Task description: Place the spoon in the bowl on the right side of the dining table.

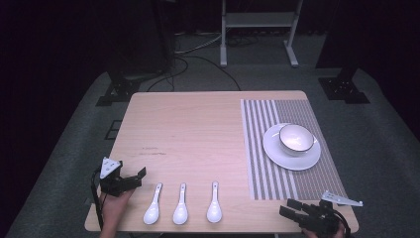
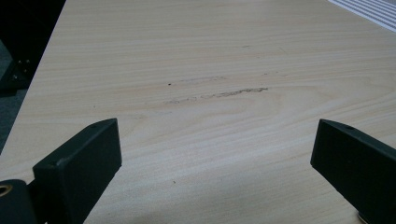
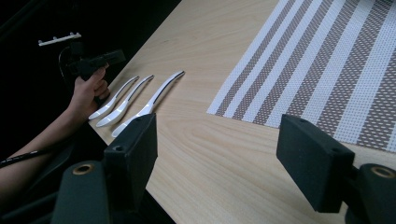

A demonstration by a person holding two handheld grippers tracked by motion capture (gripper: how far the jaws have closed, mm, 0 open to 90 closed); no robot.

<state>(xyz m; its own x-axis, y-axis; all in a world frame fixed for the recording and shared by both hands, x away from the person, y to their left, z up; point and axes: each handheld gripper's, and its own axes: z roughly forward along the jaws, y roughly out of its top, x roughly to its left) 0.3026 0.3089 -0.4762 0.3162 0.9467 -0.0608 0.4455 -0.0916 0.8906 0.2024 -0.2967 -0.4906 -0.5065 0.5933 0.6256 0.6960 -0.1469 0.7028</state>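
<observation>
Progress: nothing moved yet, I judge | three white ceramic spoons (image 1: 181, 210) lie in a row at table's 6 o'clock edge | left gripper (image 1: 134, 179) at 7 o'clock, right gripper (image 1: 292, 208) at 5 o'clock, both wide open, empty | left: pick up spoons.

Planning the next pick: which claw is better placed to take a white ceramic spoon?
Left. The left claw sits open just beside the leftmost white ceramic spoon; the right claw, also open, is farther off.

matt pale wood table (image 1: 198, 124), glossy white ceramic spoons (image 1: 181, 210), woven striped placemat (image 1: 262, 163)
</observation>
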